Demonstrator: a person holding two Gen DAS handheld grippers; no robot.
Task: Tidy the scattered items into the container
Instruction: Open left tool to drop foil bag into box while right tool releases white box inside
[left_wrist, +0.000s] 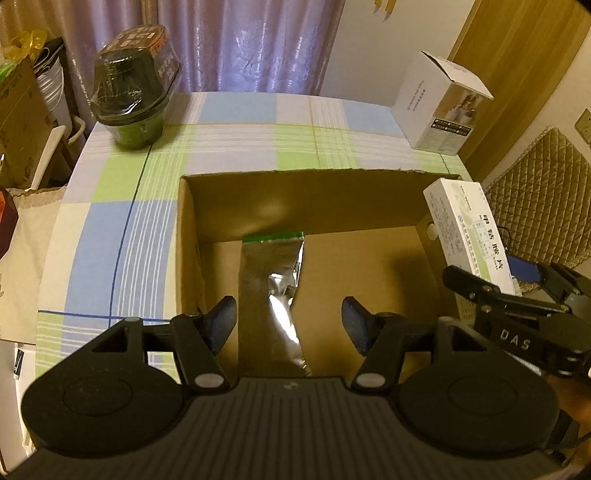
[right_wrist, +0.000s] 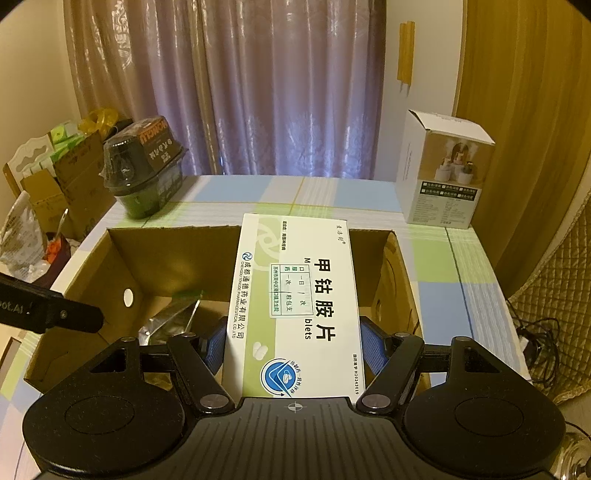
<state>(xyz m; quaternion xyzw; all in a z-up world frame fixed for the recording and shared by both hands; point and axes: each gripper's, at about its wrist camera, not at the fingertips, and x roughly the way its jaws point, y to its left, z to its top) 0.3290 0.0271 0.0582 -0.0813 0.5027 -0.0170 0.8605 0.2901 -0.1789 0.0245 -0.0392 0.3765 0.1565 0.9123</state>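
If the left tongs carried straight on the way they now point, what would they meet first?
Most likely the silver foil pouch lying in the cardboard box: it sits between the open left tongs, reaching to the box's far wall. Depth is hard to judge.

Dim, warm yellowish indoor light in both views; the curtain (right_wrist: 280, 92) shines faintly purple; glare streaks the foil pouch (left_wrist: 284, 314); soft shadows pool inside the cardboard box (left_wrist: 369, 280); fisheye bending and dark vignetting at the corners; slight softness throughout.
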